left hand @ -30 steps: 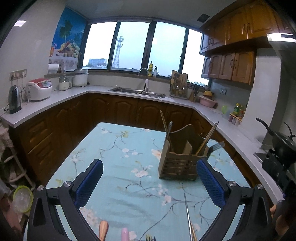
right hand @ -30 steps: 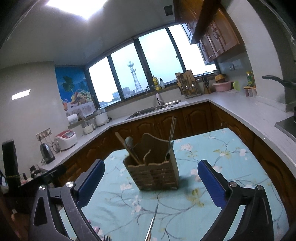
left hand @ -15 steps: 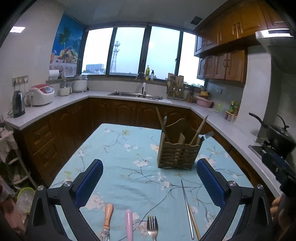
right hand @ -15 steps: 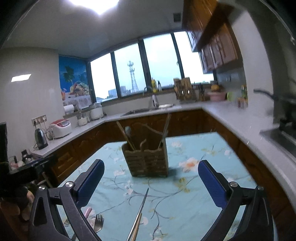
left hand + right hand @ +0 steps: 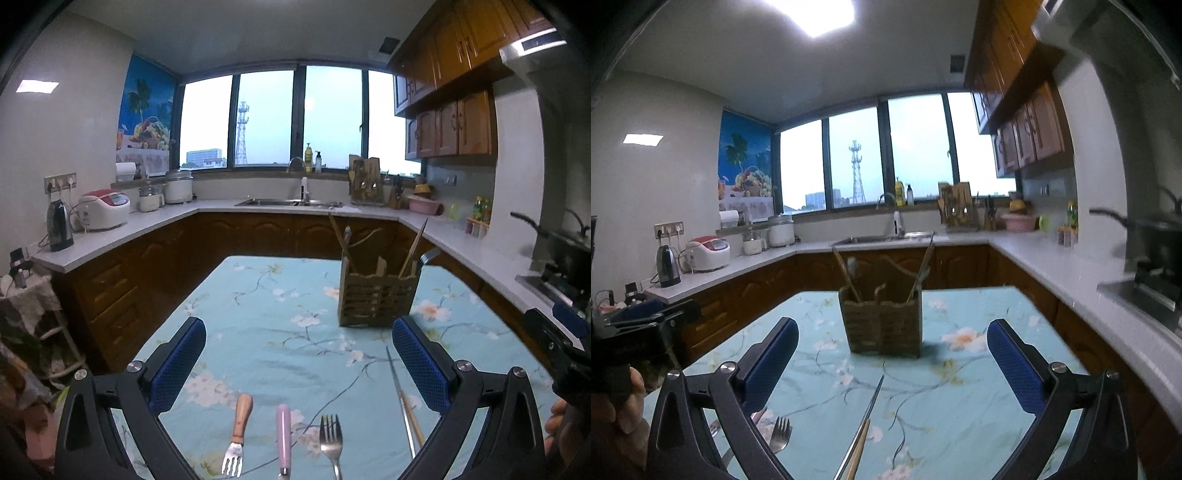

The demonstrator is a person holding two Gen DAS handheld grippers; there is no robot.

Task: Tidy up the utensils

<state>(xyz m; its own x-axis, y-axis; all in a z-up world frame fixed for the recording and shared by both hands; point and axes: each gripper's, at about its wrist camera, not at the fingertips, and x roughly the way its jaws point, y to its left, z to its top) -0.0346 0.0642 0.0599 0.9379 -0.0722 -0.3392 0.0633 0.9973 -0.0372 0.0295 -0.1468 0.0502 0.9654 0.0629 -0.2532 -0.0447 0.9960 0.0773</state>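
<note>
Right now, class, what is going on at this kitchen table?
A person holds the left gripper and the right gripper, both open and empty, above a floral tablecloth. A wooden holder already has some utensils in it. Two forks, a pink-handled utensil and chopsticks lie loose, not yet sorted.

Lying on the table: two forks (image 5: 330,439), one pink-handled utensil (image 5: 283,435), one chopstick pair (image 5: 404,402). Standing at frame centre: one wooden holder (image 5: 376,295). Two grippers showing.
</note>
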